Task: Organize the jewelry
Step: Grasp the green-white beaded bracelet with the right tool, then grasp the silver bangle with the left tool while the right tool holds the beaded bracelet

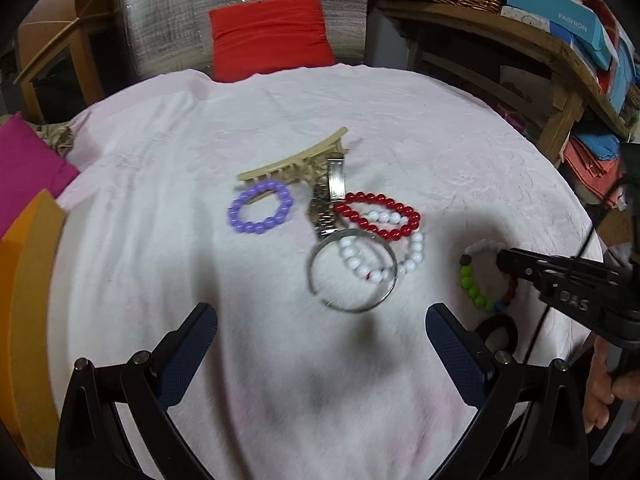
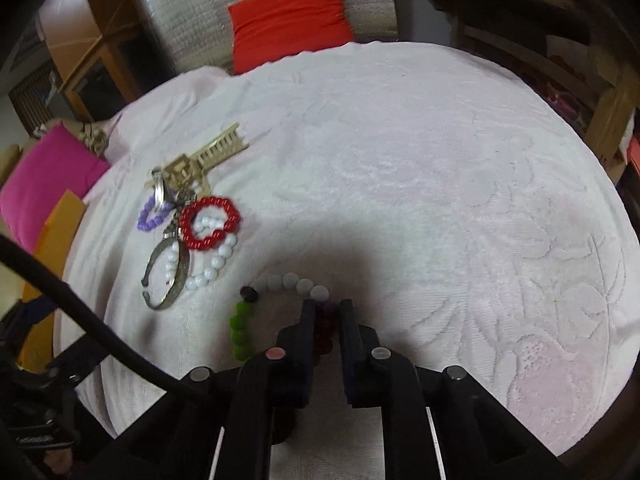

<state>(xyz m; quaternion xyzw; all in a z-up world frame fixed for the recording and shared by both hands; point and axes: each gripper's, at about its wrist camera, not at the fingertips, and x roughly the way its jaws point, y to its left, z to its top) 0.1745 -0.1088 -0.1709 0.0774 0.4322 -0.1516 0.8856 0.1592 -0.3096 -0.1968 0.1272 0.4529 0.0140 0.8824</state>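
White cloth under spread left gripper; right gripper pinches multicoloured bracelet.

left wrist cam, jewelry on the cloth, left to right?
purple bead bracelet → silver bangle → red bead bracelet → multicolor bead bracelet, with the right claw on it. Clip, watch and white beads overlap, so skipped.

Each black hand-held gripper has dark blue textured pads, silver pivot screws and black cable.
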